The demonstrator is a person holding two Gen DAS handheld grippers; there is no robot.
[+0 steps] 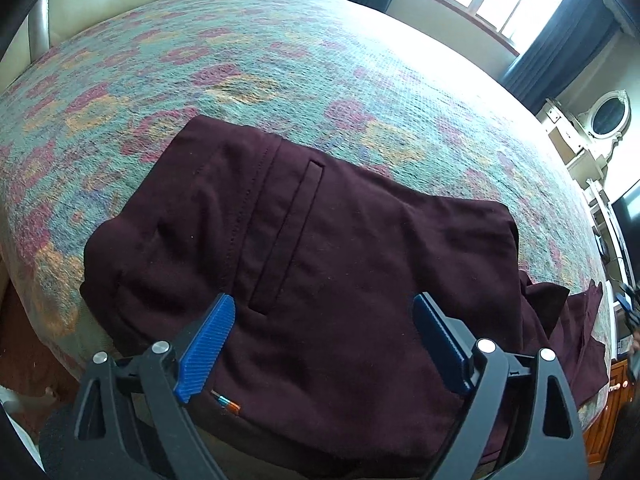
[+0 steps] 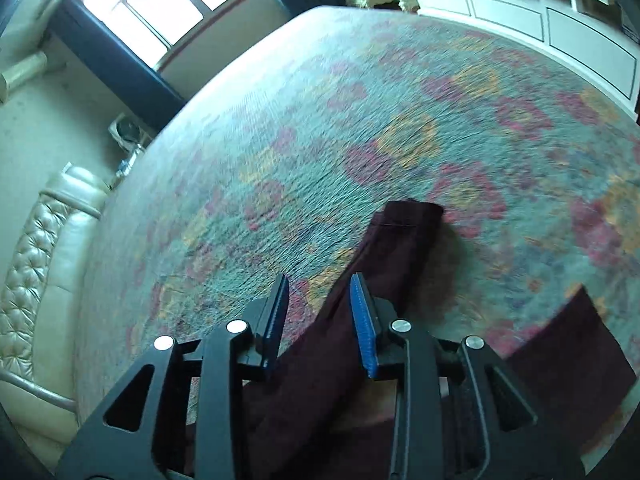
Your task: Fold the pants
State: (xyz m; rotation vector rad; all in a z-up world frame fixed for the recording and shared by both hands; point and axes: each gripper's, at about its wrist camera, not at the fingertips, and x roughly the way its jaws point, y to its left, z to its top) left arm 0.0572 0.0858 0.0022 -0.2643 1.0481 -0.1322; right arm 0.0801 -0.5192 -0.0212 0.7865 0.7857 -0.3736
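Pants (image 1: 320, 232) on bed (image 1: 280, 60), beneath wide-spread left fingers (image 1: 208, 340).

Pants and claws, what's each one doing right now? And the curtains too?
Pants: dark maroon, lying on the bed, partly folded, back pocket facing up, one end still loose.
Left claw: open wide above the pants, holding nothing.
Right claw: partly open, pads not pressing on the trailing strip of pants beside it.
Bedspread: spread flat over the bed.
Curtains: pulled aside, window uncovered.
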